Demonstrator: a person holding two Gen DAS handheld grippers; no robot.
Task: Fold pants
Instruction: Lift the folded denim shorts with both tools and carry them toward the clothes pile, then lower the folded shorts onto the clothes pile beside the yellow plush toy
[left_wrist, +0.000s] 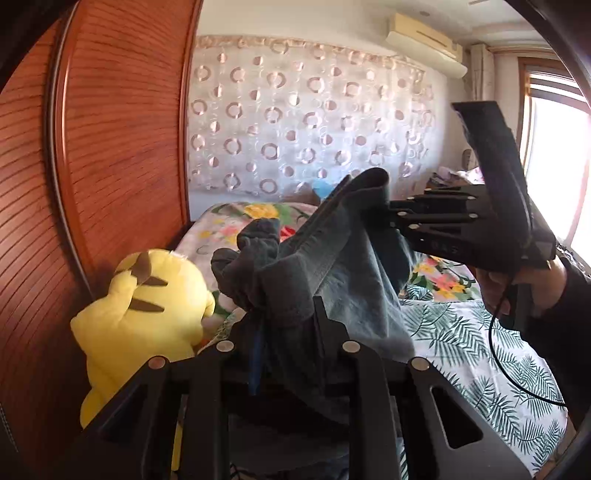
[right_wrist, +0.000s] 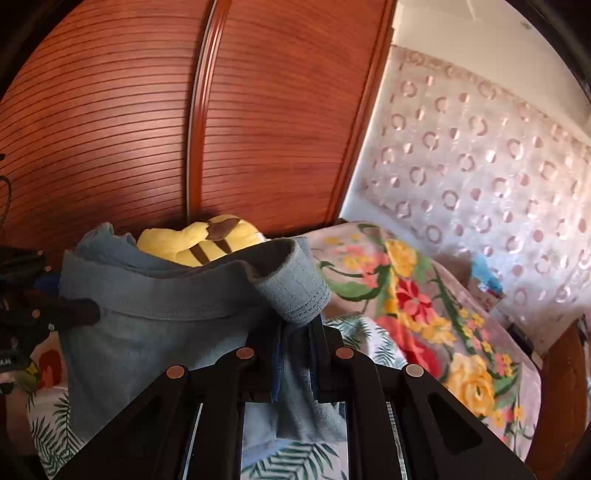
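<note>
The pants (left_wrist: 332, 266), grey-blue and bunched, hung in the air above the bed (left_wrist: 480, 343), stretched between the two tools. In the left wrist view the left tool (left_wrist: 286, 321) was clamped on a gathered wad of the waist end, with cloth spilling over its fingers and down between them. Across from it the right tool (left_wrist: 388, 210) pinched another edge of the pants, its fingers pressed together on the fabric, and the person's right hand (left_wrist: 517, 284) gripped its handle, a black cable looping below.

In the right wrist view the pants (right_wrist: 155, 317) draped wide in front of the camera, a rolled hem or cuff curling over just above the right tool (right_wrist: 295, 332), whose fingers were closed on a fold of the cloth. The left tool (right_wrist: 74, 314) reached in from the side and nipped the far edge of the pants.

Behind the pants, a yellow plush toy (left_wrist: 140, 314) leaned against the reddish wooden wardrobe (left_wrist: 110, 147). Under the pants lay a leaf-print sheet (left_wrist: 491, 369), and farther off a floral blanket (right_wrist: 424, 314). Beyond the pants hung a circle-patterned curtain (left_wrist: 314, 129), with an air conditioner (left_wrist: 424, 40) above it.
</note>
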